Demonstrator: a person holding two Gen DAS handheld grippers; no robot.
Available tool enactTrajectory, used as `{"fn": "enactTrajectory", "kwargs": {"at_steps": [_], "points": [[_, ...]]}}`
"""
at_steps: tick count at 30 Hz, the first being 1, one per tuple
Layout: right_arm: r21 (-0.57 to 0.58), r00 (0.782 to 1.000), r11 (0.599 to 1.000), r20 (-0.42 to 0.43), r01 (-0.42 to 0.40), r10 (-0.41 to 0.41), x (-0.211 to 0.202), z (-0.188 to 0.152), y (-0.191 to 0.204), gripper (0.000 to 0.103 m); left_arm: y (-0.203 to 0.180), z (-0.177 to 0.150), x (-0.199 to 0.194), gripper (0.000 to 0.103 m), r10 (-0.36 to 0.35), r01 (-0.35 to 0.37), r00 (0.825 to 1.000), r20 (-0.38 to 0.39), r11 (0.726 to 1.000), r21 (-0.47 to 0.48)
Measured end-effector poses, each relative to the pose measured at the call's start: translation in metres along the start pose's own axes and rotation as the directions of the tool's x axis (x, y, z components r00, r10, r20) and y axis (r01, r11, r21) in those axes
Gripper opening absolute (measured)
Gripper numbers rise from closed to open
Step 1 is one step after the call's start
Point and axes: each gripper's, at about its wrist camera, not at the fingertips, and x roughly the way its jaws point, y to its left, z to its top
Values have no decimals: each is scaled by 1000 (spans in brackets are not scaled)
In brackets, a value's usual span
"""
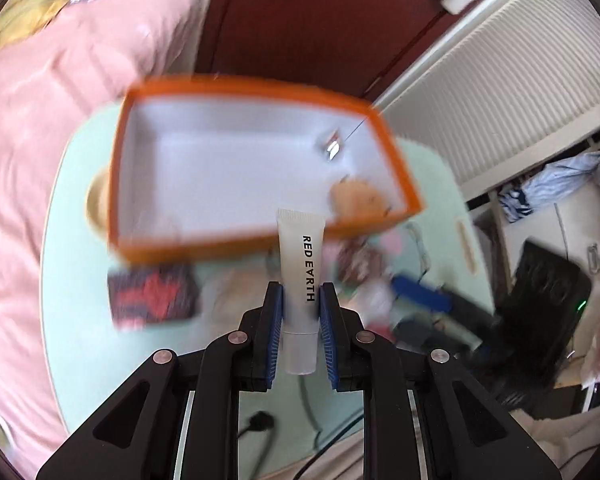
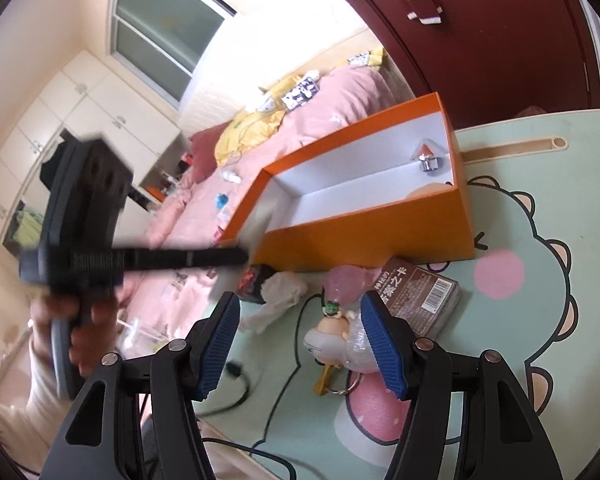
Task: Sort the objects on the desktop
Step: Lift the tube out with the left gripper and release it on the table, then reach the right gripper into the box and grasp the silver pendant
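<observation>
Bench, mint green, carries an orange box with white interior. Brown card pack lies just beside the box's front wall. Left gripper is clenched on a white tube, held above the box's near rim. Right gripper is released, over a small figurine.

My left gripper clamps a white RED EARTH tube, its tip over the near rim of the orange box; inside lies something peach-coloured, too blurred to identify.
</observation>
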Motion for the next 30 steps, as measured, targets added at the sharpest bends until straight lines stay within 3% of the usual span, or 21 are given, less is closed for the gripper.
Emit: {"fn": "enactTrajectory", "kwargs": {"at_steps": [8, 9, 10, 12, 14, 19, 22, 24, 26, 28, 30], "points": [[1, 999, 1000, -34, 12, -12, 2, 4, 2, 63, 12, -26, 14, 21, 47, -46, 993, 110, 999, -13], [-1, 999, 1000, -37, 18, -18, 1, 5, 2, 63, 12, -27, 14, 32, 40, -38, 992, 122, 999, -16], [-3, 999, 1000, -40, 25, -25, 1, 7, 3, 63, 14, -28, 13, 57, 15, -11, 990, 138, 1000, -24], [-7, 998, 999, -45, 37, -37, -1, 9, 4, 63, 16, -31, 7, 83, -69, 80, 977, 200, 996, -48], [-11, 997, 999, -51, 49, -50, -2, 12, 4, 63, 19, -35, 2, 83, -103, 121, 960, 260, 991, -54], [-28, 997, 997, -19, 76, -76, -16, 34, 11, 63, 23, -43, -5, 83, -3, 26, 916, 400, 998, -52], [-48, 991, 990, 22, 133, -132, -24, 62, 17, 63, 24, -52, -5, 83, 31, -12, 879, 476, 999, -43], [-70, 971, 969, 20, 238, -237, -18, 83, 20, 63, 24, -60, -5, 83, 53, -44, 850, 525, 999, -30], [-107, 931, 926, 4, 362, -364, -5, 102, 24, 63, 22, -64, -3, 83, 92, -108, 828, 554, 994, -3], [-141, 878, 873, -39, 467, -476, 16, 120, 26, 63, 28, -66, -13, 83, 128, -159, 825, 550, 987, 8], [-159, 845, 844, -85, 512, -528, 35, 132, 24, 63, 31, -66, -16, 83, 124, -153, 828, 547, 988, 7]]}}
